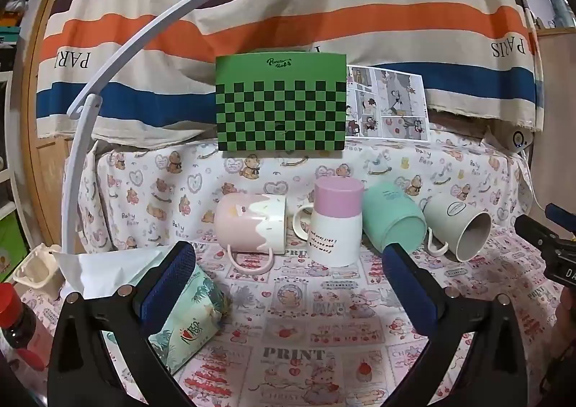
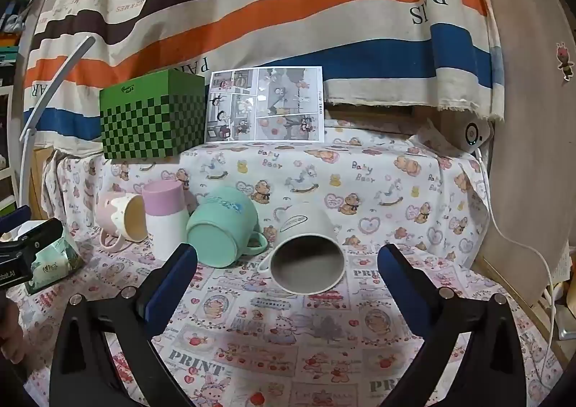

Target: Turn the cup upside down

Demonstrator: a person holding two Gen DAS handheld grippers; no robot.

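Observation:
Several cups sit in a row on the printed cloth. A pink-and-white mug (image 1: 250, 223) (image 2: 120, 219) lies on its side. A white cup with a pink top (image 1: 336, 223) (image 2: 166, 218) stands upside down. A teal mug (image 1: 392, 219) (image 2: 223, 227) lies tilted, its base toward the camera. A pale grey-white mug (image 1: 459, 227) (image 2: 306, 252) lies on its side, mouth toward the camera. My left gripper (image 1: 288, 273) is open and empty in front of the pink-topped cup. My right gripper (image 2: 288, 277) is open and empty, its fingers either side of the grey-white mug's mouth, short of it.
A green checkered box (image 1: 280, 102) (image 2: 153, 115) and a comic sheet (image 1: 387, 106) (image 2: 264, 104) stand behind the cups. A tissue pack (image 1: 187, 317) (image 2: 50, 259), a white lamp arm (image 1: 108, 75) and a red-capped bottle (image 1: 16, 320) are at the left. A white cable (image 2: 518, 245) runs down the right.

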